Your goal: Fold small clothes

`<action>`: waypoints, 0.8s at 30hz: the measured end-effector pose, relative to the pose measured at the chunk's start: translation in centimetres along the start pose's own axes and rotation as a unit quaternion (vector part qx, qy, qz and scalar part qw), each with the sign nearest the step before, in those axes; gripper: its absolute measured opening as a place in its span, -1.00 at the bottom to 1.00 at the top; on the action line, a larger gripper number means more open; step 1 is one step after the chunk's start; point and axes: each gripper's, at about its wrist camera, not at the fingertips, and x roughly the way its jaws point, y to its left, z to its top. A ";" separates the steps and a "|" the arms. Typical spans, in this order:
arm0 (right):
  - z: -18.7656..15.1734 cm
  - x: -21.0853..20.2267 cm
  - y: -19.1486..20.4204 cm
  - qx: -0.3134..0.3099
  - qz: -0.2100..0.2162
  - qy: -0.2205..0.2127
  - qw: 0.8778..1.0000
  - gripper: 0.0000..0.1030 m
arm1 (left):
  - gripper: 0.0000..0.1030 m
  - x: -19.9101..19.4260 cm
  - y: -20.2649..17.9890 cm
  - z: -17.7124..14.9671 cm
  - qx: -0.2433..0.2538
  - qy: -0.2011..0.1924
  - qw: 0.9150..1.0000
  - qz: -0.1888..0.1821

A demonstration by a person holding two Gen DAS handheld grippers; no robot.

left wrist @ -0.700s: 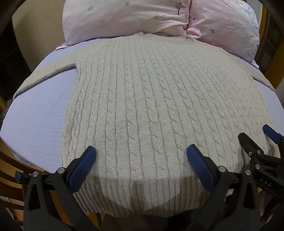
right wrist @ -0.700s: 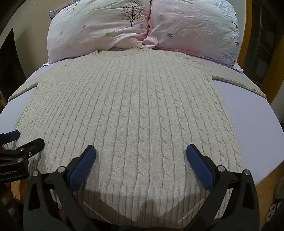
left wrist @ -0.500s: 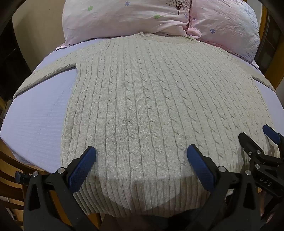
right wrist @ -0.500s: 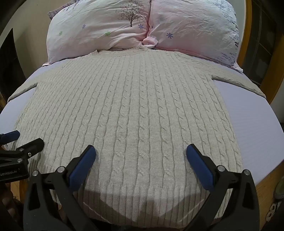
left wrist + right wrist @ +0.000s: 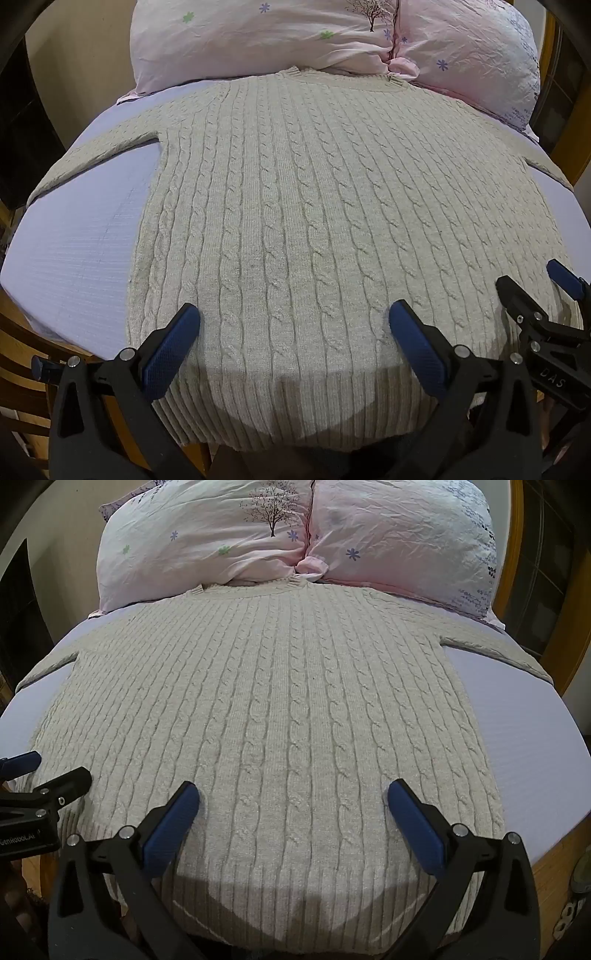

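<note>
A cream cable-knit sweater (image 5: 314, 206) lies flat on a lilac sheet (image 5: 77, 251), collar toward the pillows, hem toward me, sleeves spread to both sides. It also shows in the right wrist view (image 5: 280, 709). My left gripper (image 5: 293, 319) is open and empty, hovering over the hem's left half. My right gripper (image 5: 293, 799) is open and empty over the hem's right half. The right gripper also shows at the right edge of the left wrist view (image 5: 535, 288), and the left gripper at the left edge of the right wrist view (image 5: 51, 771).
Two pink floral pillows (image 5: 229, 542) (image 5: 402, 542) lie at the head of the bed. A wooden bed frame (image 5: 569, 602) runs along the right side. Wooden slats (image 5: 22, 373) show at lower left. Lilac sheet (image 5: 524, 738) lies bare beside the sweater.
</note>
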 end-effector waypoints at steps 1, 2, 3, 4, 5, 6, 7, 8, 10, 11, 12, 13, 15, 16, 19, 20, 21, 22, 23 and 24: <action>0.0 0.0 0.0 0.000 0.000 0.000 1.000 0.97 | 0.97 0.0 0.0 0.0 0.000 0.000 1.000 0.000; 0.0 0.0 0.1 0.000 0.000 0.000 1.000 0.97 | 0.97 0.0 0.0 0.0 0.000 0.000 1.000 0.000; 0.0 0.0 0.1 0.000 0.000 -0.001 1.000 0.97 | 0.97 0.0 0.0 0.0 0.000 0.000 1.000 0.000; -0.1 0.0 0.1 0.000 -0.001 -0.001 1.000 0.97 | 0.97 0.0 0.0 0.0 0.000 0.000 1.000 0.000; 0.0 0.0 0.0 0.001 -0.001 0.000 1.000 0.97 | 0.97 0.0 0.0 0.0 0.000 0.000 1.000 0.000; 0.2 0.0 -0.3 0.001 -0.001 0.000 1.000 0.97 | 0.97 0.0 0.0 0.0 0.000 0.000 1.000 0.000; 0.2 0.0 -0.3 0.001 -0.001 0.000 1.000 0.97 | 0.97 0.0 0.0 0.0 0.000 0.000 1.000 0.000; 0.2 0.0 -0.3 0.001 -0.001 0.000 1.000 0.97 | 0.97 0.0 0.0 0.0 0.000 0.000 1.000 0.000; 0.2 0.0 -0.3 0.001 -0.001 0.000 1.000 0.97 | 0.97 0.0 0.0 0.0 0.000 0.000 1.000 0.000; 0.2 -0.1 -0.4 0.001 -0.001 0.000 1.000 0.97 | 0.97 0.0 0.0 0.0 0.000 0.000 1.000 0.000; 0.2 -0.1 -0.3 0.000 -0.001 0.000 1.000 0.97 | 0.97 0.0 0.0 0.0 0.000 0.000 1.000 0.000; 0.3 -0.1 -0.4 0.000 -0.001 0.000 1.000 0.97 | 0.97 0.0 0.0 0.0 0.000 0.000 1.000 0.000; 0.2 -0.1 -0.3 0.001 -0.001 0.000 1.000 0.97 | 0.97 0.0 0.0 0.0 0.000 0.000 1.000 0.000; 0.2 -0.1 -0.3 0.001 -0.001 0.000 1.000 0.97 | 0.97 0.0 0.0 0.0 0.000 0.000 1.000 0.000; 0.2 -0.1 -0.3 0.001 -0.001 -0.001 1.000 0.97 | 0.97 0.0 0.0 0.0 0.000 -0.001 1.000 0.000; 0.3 -0.1 -0.4 0.001 -0.001 -0.001 1.000 0.97 | 0.97 0.0 0.0 0.0 0.000 0.000 1.000 0.000; 0.2 -0.1 -0.4 0.001 -0.001 -0.001 1.000 0.97 | 0.97 0.0 0.0 0.0 0.000 0.000 1.000 0.000; 0.2 -0.1 -0.4 0.001 -0.001 -0.001 1.000 0.97 | 0.97 0.0 0.0 0.0 0.000 -0.001 1.000 0.000; 0.1 -0.1 -0.2 0.001 -0.002 -0.001 1.000 0.97 | 0.97 0.0 0.0 0.0 0.000 -0.001 1.000 0.000; 0.2 0.0 -0.2 0.002 -0.002 -0.001 1.000 0.97 | 0.97 0.0 0.0 0.0 0.000 -0.001 1.000 0.000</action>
